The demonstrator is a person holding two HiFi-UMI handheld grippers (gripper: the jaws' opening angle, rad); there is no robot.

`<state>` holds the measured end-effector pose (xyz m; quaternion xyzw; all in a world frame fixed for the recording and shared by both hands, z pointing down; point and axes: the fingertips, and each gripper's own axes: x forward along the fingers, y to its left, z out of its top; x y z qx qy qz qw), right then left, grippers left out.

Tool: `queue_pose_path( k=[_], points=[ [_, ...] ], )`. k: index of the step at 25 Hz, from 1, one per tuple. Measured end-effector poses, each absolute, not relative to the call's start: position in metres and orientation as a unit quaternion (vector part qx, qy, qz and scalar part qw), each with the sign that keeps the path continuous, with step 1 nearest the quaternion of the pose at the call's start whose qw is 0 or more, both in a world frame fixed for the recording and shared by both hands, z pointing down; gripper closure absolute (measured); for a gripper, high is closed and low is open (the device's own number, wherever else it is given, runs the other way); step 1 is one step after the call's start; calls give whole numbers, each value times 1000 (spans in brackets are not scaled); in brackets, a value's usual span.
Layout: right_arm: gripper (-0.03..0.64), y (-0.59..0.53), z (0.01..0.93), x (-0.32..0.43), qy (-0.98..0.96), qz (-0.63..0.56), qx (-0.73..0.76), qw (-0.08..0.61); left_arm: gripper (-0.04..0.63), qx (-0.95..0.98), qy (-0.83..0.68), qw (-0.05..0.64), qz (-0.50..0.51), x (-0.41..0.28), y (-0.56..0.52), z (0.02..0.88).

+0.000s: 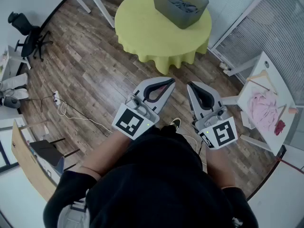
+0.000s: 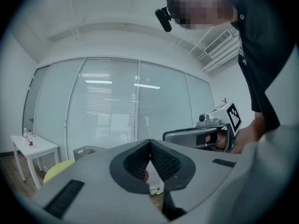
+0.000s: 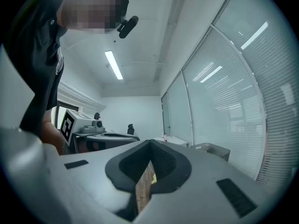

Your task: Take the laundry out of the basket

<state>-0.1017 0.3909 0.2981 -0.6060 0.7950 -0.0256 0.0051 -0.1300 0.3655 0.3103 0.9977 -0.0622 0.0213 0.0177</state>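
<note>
Laundry (image 1: 182, 4), dark grey, sat in the grey basket (image 1: 190, 19) at 12 o'clock, on the round table with the yellow-green cloth (image 1: 147, 30), well apart from you. Left gripper (image 1: 169, 83) was clenched with nothing between the pads. Right gripper (image 1: 191, 87) was the same: pads together, empty. You held both level and close to your body, noses toward the table. That reads as a carry pose for the approach, not a reach. White side table (image 1: 284, 99) at 3 o'clock had a pink garment (image 1: 262, 106) on it, likely the drop spot; can't tell if it came from the basket. You needed to close on the table before opening either gripper.
</note>
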Motion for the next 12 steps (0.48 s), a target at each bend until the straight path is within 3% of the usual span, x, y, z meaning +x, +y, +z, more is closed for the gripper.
queue_pose_path(
  k=[12],
  points=[
    [594,402,313,-98,783,-39,-621,-5,586,997,-73,25,17,-138,373,316]
  ],
)
